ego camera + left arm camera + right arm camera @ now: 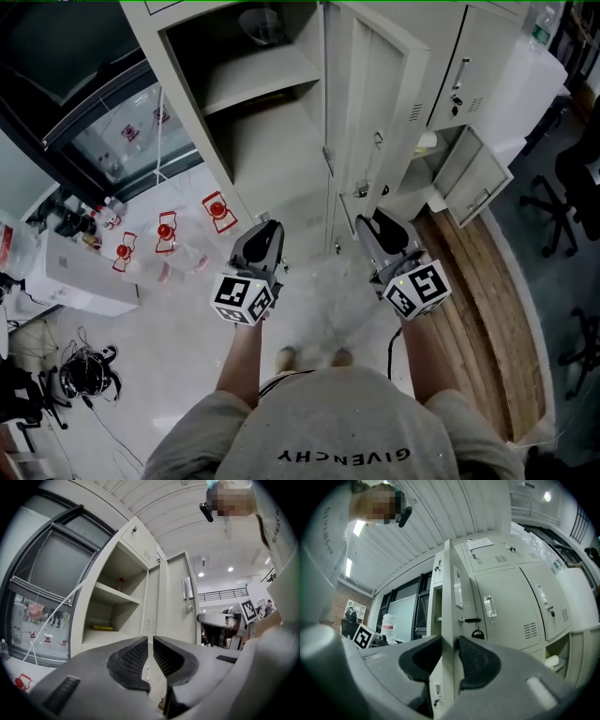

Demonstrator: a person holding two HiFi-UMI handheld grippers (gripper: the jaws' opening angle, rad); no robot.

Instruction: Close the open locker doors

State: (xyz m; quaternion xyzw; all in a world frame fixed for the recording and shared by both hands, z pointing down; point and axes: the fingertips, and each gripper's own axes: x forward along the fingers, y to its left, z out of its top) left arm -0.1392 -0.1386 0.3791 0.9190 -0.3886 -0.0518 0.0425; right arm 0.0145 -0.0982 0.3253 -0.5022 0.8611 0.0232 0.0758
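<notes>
A person stands before a bank of pale metal lockers, a gripper in each hand. The tall locker door (449, 597) stands swung out from the bank, its long axis upright and its free edge pointing toward the near side. Its handle and latch face right. The right gripper (450, 651) straddles that edge. Its jaws are parted on either side of the metal, with a sliver of gap at the right pad. The left gripper (151, 646) is held level just to the left. Its jaws are drawn almost together with only a thin slit between them, and they hold nothing.

Left of the door, the open locker (217, 141) shows its shelves. A clear rounded container (262, 25) sits on the top shelf and a flat yellow item (102, 628) lies on a lower one.

Far right and low in the bank, a small locker door (478, 173) also hangs open, swung to the right. A white roll (551, 661) lies in the compartment (412, 183) behind it.

Bottles with red labels (166, 232) stand on the floor at the left.
</notes>
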